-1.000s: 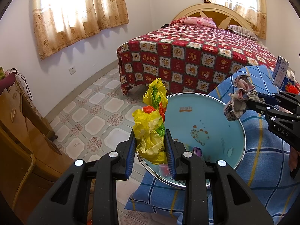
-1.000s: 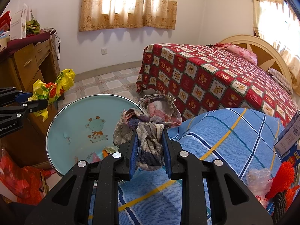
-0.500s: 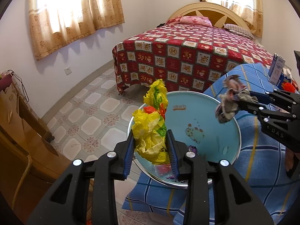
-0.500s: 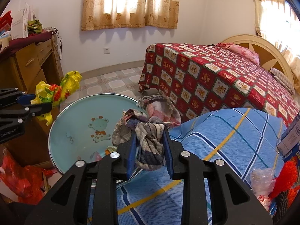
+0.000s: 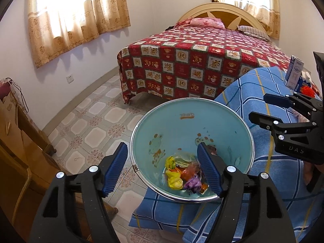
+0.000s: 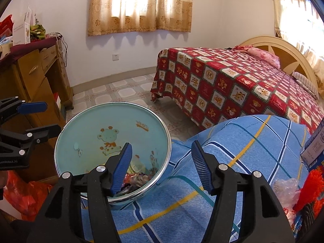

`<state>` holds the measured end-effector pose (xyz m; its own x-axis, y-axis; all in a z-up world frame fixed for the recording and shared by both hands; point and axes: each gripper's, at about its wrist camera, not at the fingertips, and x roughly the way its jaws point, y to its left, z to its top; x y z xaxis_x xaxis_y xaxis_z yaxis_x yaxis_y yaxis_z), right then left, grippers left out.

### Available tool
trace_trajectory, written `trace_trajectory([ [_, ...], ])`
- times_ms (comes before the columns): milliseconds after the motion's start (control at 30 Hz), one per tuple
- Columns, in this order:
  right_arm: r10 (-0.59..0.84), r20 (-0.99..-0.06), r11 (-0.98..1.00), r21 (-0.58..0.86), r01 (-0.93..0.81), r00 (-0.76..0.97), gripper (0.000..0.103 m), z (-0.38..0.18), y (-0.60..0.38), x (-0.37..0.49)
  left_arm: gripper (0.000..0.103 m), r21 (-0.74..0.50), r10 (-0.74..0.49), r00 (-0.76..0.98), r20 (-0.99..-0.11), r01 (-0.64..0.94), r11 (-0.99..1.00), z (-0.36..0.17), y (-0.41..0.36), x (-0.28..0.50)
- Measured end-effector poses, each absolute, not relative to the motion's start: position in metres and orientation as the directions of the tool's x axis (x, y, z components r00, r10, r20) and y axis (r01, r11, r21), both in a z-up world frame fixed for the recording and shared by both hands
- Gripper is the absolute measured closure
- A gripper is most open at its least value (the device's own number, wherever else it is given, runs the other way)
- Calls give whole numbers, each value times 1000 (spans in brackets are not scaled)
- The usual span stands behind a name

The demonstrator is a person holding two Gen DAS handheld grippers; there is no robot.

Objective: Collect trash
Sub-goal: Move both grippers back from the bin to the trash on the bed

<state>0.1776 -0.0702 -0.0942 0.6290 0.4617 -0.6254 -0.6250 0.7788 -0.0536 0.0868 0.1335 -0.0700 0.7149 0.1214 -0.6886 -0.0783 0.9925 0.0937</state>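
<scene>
While both jaws are opening with nothing between them, left gripper and right gripper hang over the basin, trash lying inside, so next comes reaching for another scrap.

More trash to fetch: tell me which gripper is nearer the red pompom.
Right. The right gripper hovers at the bin's bedside rim, on the red pompom's side; the left gripper hangs over the bin's far side.

Before me at lower right of frame, a blue checked blanket carries the pale blue bin at its near edge, with a carton and red pompom at far right.
</scene>
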Motion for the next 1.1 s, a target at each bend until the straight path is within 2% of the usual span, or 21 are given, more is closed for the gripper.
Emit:
trace_trajectory([
  [333,450,-626,789,-55,-612,637,36,-94,-77,175,24,103,126,708,-695,-75,992,-75,129,87],
  [400,445,-622,796,-56,-603,644,34,-92,-80,174,18,106,130,706,-696,-79,991,-76,127,86],
  [567,425,-620,815,-55,-577,660,32,-89,-95,168,17,96,109,705,-701,-59,994,-78,119,87],
  [867,297,-611,899,-79,-430,733,28,-76,-180,135,16,77,-5,700,-714,86,993,-86,60,90],
  [1100,88,-614,973,-117,-200,785,24,-81,-282,102,16,70,-105,689,-717,221,973,-93,-3,94],
])
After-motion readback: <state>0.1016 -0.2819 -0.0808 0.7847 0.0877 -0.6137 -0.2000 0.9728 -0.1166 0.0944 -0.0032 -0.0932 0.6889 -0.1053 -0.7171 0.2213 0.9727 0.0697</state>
